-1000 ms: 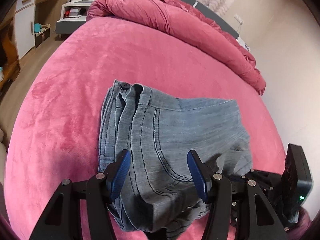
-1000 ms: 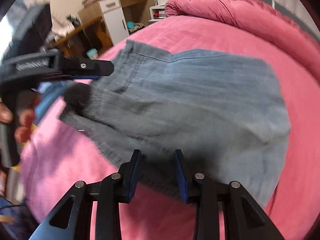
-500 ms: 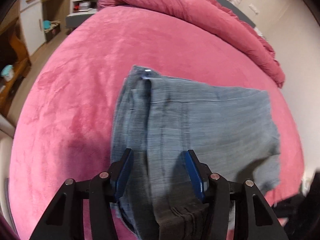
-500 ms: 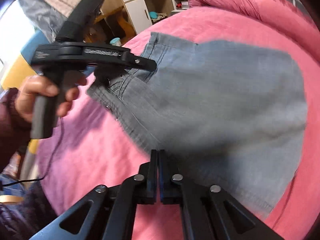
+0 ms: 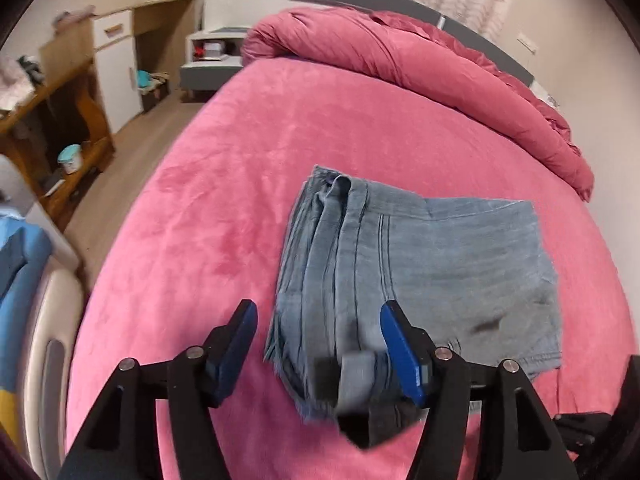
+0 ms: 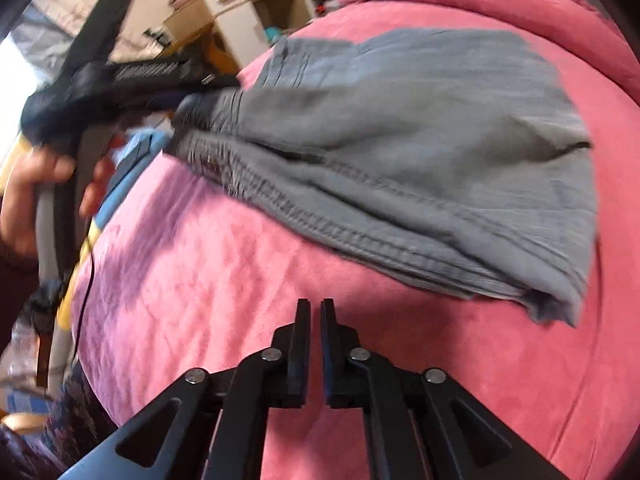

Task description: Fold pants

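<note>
Folded pants (image 5: 420,264) lying on the pink bed (image 5: 224,216) — no readable writing.
Left gripper (image 5: 316,332) is angling down, jaws spreading wide around the near edge; right gripper (image 6: 315,320) is reopening a sliver — empty.

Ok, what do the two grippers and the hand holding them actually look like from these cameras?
Both are black, angular two-finger frames with silver pivot screws. The left gripper carries blue pads on its fingers; the right gripper shows dark blue-black inner faces. From the right wrist view, the left tool has a grey handle and a thin black cable trailing down. The hand gripping it has a dark maroon sleeve.
</note>
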`<control>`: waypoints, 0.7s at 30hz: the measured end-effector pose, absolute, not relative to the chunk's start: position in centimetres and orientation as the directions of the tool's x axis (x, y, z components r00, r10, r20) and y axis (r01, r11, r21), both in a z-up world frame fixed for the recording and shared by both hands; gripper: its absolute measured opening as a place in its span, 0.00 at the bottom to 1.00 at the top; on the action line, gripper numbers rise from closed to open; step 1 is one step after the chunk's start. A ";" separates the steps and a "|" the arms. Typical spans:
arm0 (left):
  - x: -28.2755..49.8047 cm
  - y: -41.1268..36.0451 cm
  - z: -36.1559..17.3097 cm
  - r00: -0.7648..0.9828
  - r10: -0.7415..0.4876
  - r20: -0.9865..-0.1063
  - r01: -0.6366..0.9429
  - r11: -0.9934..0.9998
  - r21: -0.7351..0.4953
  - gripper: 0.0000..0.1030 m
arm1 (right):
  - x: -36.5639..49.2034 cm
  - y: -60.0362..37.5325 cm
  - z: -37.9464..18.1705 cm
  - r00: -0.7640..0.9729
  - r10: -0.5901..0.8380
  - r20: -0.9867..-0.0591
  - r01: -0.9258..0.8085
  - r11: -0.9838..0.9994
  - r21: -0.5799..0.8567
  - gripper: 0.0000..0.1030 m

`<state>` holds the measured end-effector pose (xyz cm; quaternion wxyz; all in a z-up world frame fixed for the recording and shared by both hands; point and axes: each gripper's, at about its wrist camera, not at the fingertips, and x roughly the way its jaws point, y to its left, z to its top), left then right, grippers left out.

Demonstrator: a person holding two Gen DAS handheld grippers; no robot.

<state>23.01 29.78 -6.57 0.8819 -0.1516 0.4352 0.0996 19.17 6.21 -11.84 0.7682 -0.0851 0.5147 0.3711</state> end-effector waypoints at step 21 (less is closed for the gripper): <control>6.6 26.0 -1.2 0.665 0.254 -0.702 -0.430 0.899 -0.082 0.92 | 13.4 3.2 -4.8 0.541 0.325 -0.776 -0.340 0.928 0.152 0.37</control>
